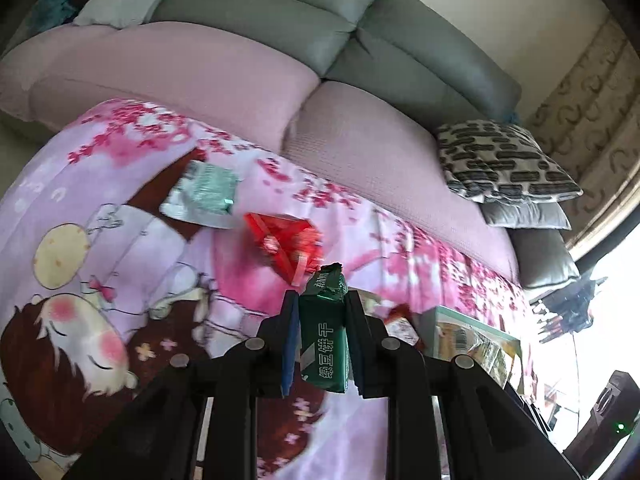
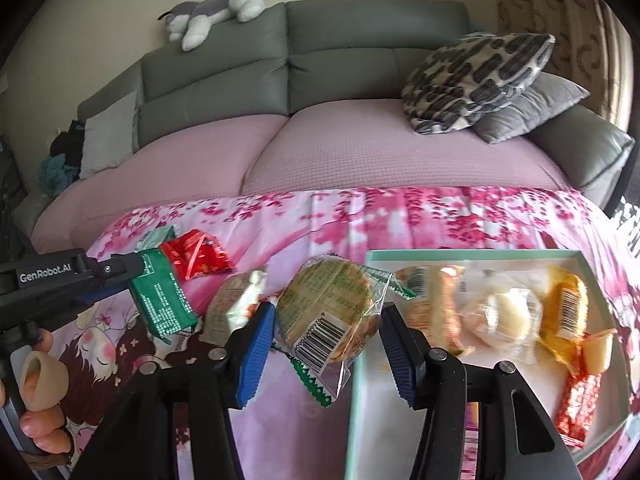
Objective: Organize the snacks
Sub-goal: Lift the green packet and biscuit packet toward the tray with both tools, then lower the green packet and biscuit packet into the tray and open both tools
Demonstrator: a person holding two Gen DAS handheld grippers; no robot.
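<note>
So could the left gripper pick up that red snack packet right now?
Probably not: the left gripper has its jaws shut on a green biscuit packet. The red snack packet lies uncovered on the blanket.

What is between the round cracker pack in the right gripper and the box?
Nothing visible. The round cracker pack, clamped in the right gripper, hangs just left of the box's near-left rim; the box's near-left floor is bare.
</note>
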